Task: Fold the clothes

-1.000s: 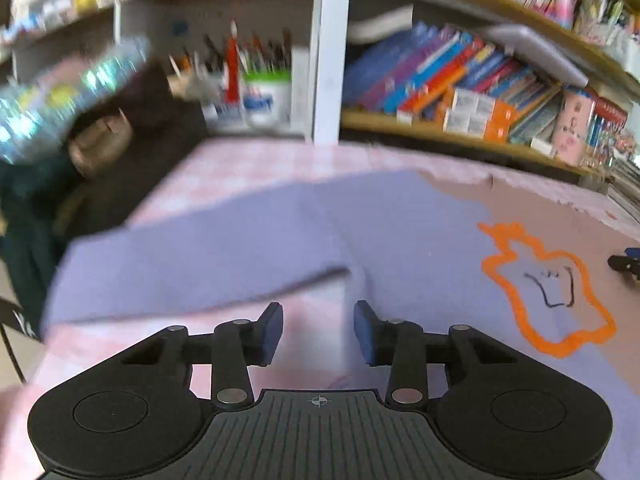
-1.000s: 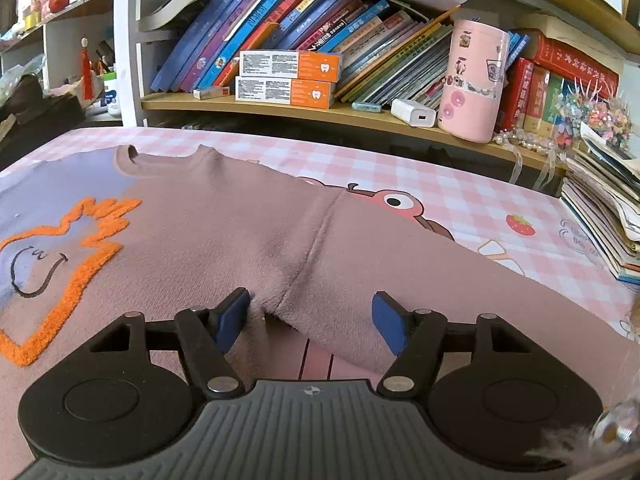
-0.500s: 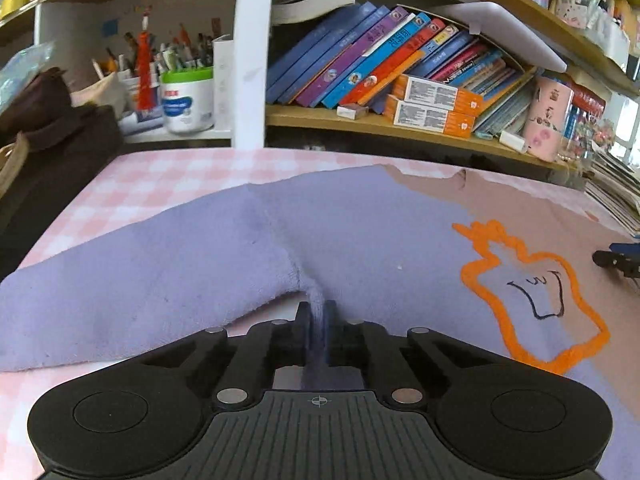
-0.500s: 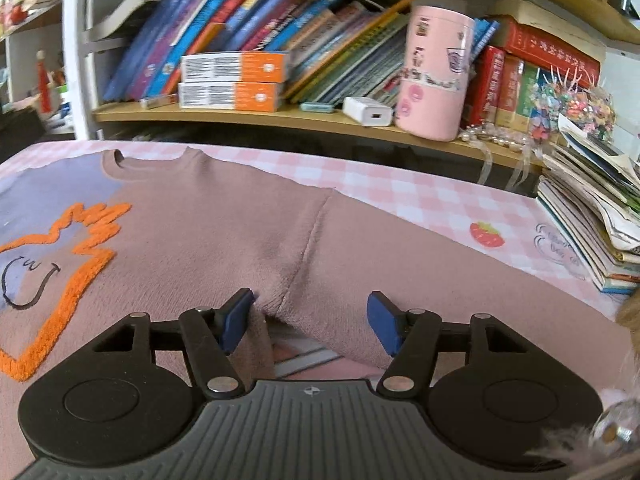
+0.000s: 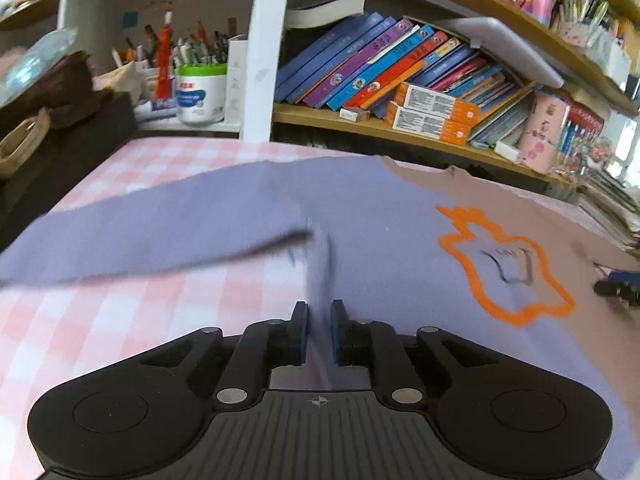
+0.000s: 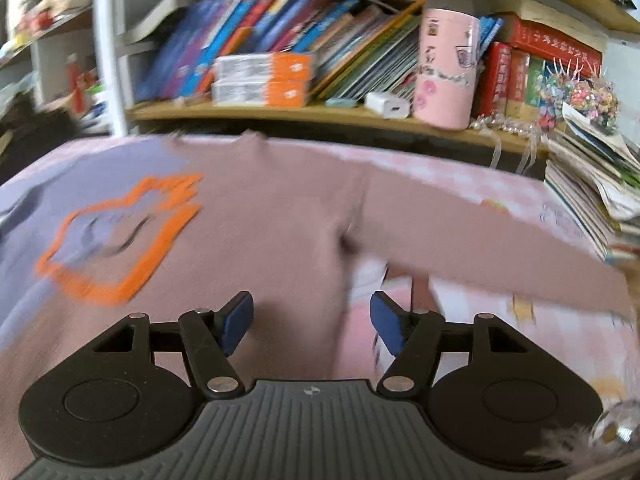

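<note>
A sweater, purple (image 5: 380,216) on one half and dusty pink (image 6: 272,208) on the other, lies flat on the pink checked tablecloth (image 5: 120,320). An orange outlined figure (image 5: 508,264) marks its chest. My left gripper (image 5: 319,312) pinches a raised ridge of purple fabric below the sleeve's armpit; its jaws are opening slightly, with the cloth still between the pads. My right gripper (image 6: 312,316) is open over the pink side edge below the other armpit, fabric under it but not pinched. The right gripper's fingertip (image 5: 618,286) shows at the left view's edge.
Bookshelves with leaning books (image 5: 380,76) and orange boxes (image 6: 264,84) line the table's far edge. A pink canister (image 6: 446,68) stands on the shelf. Stacked magazines (image 6: 592,196) sit at the right, and a dark bag (image 5: 52,120) and a pen jar (image 5: 200,92) at the left.
My left gripper went from open to closed on the purple fabric by the armpit and drew it up into a ridge. The right gripper stayed open and shifted along the pink side edge.
</note>
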